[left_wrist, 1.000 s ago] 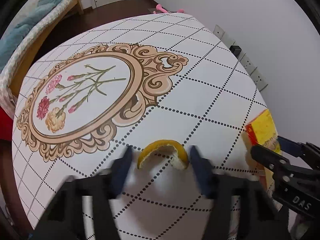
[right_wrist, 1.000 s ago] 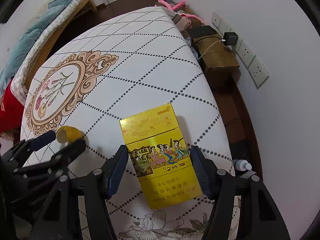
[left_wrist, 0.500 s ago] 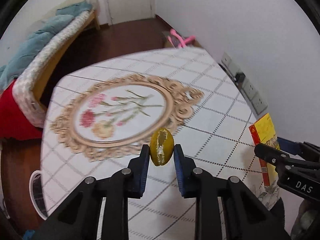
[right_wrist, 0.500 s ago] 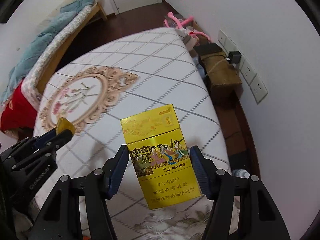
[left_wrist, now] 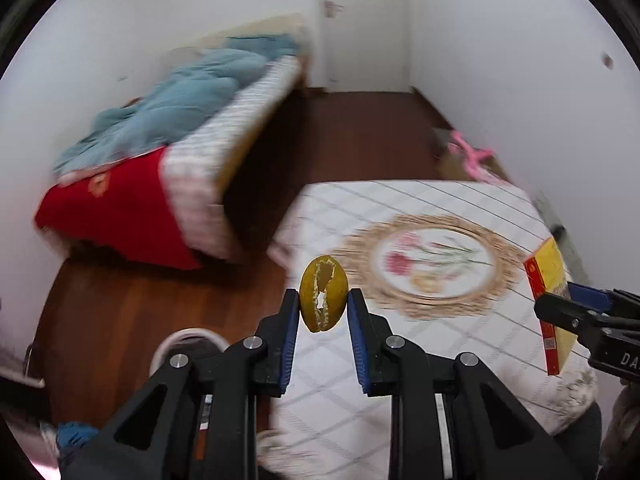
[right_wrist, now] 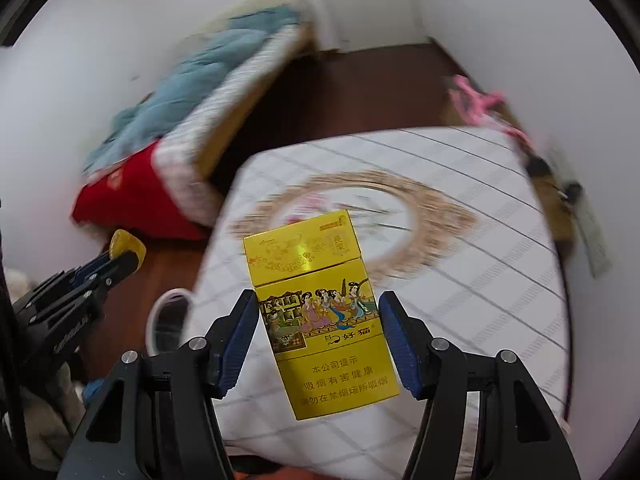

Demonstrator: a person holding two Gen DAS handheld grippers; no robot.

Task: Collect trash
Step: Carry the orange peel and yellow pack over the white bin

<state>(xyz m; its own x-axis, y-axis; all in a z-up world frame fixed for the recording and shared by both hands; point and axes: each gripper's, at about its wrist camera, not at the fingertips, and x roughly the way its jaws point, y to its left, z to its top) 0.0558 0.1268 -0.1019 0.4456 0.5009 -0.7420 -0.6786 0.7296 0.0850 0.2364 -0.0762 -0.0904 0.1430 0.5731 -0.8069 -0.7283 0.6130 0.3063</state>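
- Left gripper (left_wrist: 323, 300): fingers clamped on a peel (left_wrist: 323, 299), one blue pad against each side. The peel is folded, yellow skin outward, white pith showing along the seam.
- The peel hangs in the air above the near left corner of the surface (left_wrist: 460, 360) and the wooden floor (left_wrist: 132, 312) beside it, touching neither.
- Right gripper (right_wrist: 319, 312): fingers clamped on a yellow box (right_wrist: 320, 312), gripping its long sides at mid-height. The box is upright, slightly tilted, printed face toward the camera, lid closed.
- The box is held clear above the surface, over its near edge.
- In the left wrist view the box (left_wrist: 550, 300) appears at the far right, edge-on, red side visible, in the right gripper.
- In the right wrist view the peel (right_wrist: 127, 245) shows at the left, at the tip of the left gripper.
- A white-rimmed bin (right_wrist: 168, 320) stands on the floor beside the surface, below the left gripper; its contents cannot be made out.
- Background is motion-blurred: a bed (left_wrist: 192, 128) with blue bedding and a red cover.
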